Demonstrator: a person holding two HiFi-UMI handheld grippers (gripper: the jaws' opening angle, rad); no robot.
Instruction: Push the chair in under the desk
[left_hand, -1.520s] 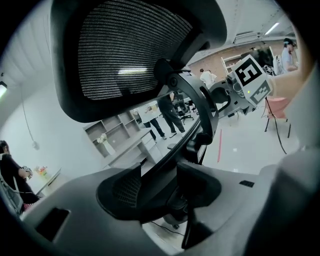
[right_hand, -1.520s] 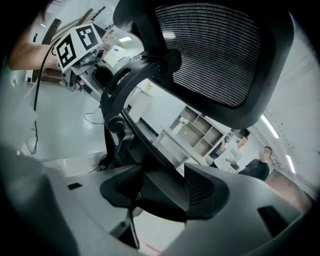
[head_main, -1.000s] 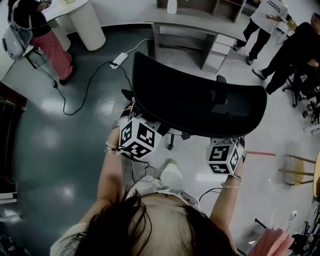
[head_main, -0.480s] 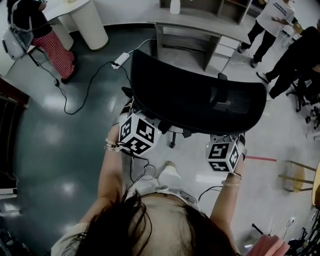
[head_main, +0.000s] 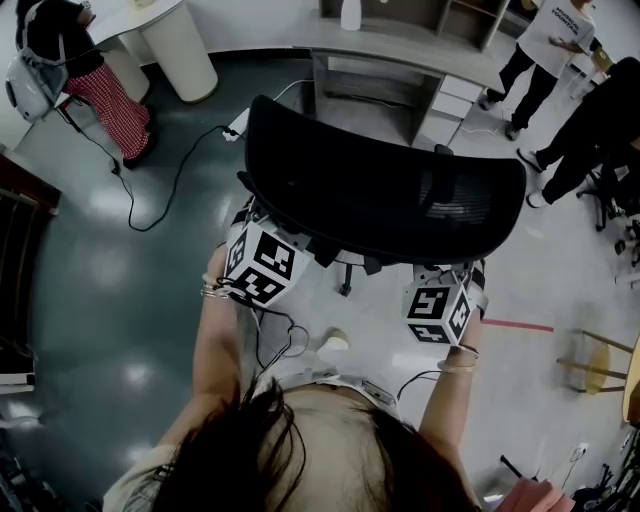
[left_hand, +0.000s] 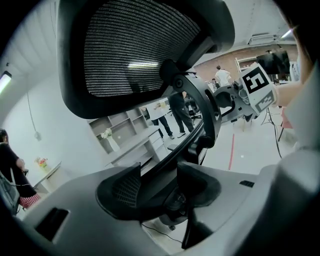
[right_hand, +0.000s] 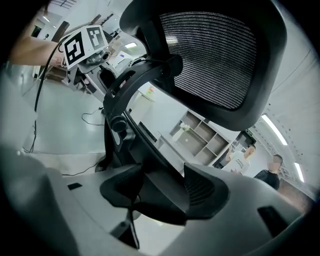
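chair (head_main: 385, 195) | black, mesh-backed, wide curved top | facing desk (head_main: 400, 42)

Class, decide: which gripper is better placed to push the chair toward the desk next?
Probably the right gripper. Both clamp the chair, but its right side lies farther from the desk, so pushing there should square it.

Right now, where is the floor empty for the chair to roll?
Bare floor lies left of the chair, past the cable, and in the gap under the desk. Crowded on the right: drawers and people.
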